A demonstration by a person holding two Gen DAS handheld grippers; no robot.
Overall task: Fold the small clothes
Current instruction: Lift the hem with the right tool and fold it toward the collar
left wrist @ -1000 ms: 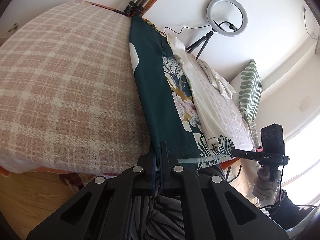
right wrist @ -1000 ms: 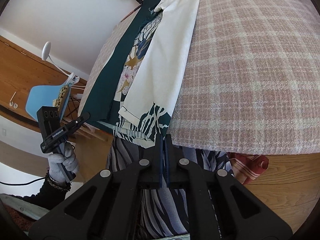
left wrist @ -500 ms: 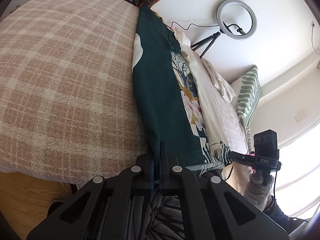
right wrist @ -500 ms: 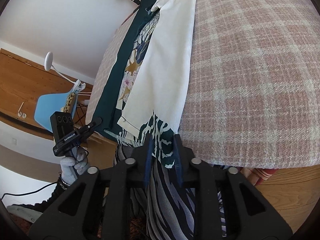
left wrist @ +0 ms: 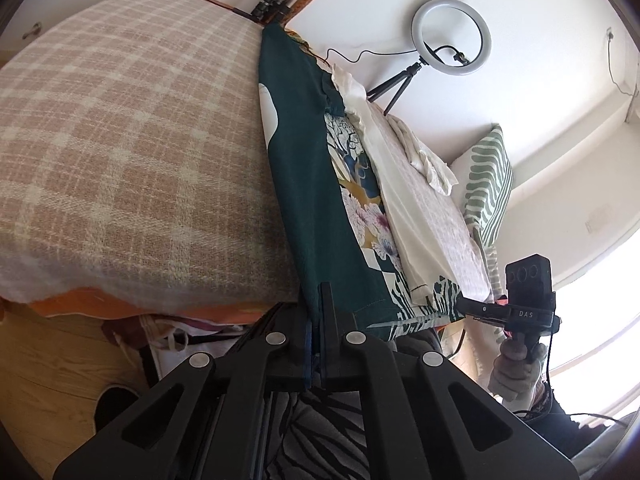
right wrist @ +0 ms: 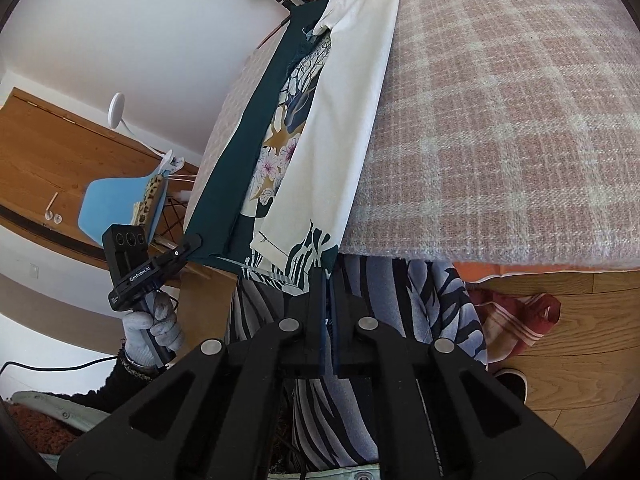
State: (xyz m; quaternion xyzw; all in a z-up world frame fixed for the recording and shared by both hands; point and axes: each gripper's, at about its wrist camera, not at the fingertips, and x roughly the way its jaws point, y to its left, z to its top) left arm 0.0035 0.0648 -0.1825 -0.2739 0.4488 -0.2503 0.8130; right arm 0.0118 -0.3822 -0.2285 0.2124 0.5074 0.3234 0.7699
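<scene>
Both claws, left (left wrist: 316, 320) and right (right wrist: 326, 300), pinch the cloth's (left wrist: 304, 184) corners tight at the bed's (left wrist: 120, 140) edge to keep it flat.

ring light (left wrist: 451, 36) on tripod | green-striped pillow (left wrist: 489, 184) | blue chair (right wrist: 114, 204) | plaid blanket (right wrist: 500, 128)

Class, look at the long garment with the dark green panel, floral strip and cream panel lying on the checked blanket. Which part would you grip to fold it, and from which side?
Grip the two near hem corners of the long green, floral and cream garment, coming from the bed's near edge. That hem overhangs the pink checked blanket, so fingers can close around it. The left gripper and right gripper sit there already, closed on the fabric.
</scene>
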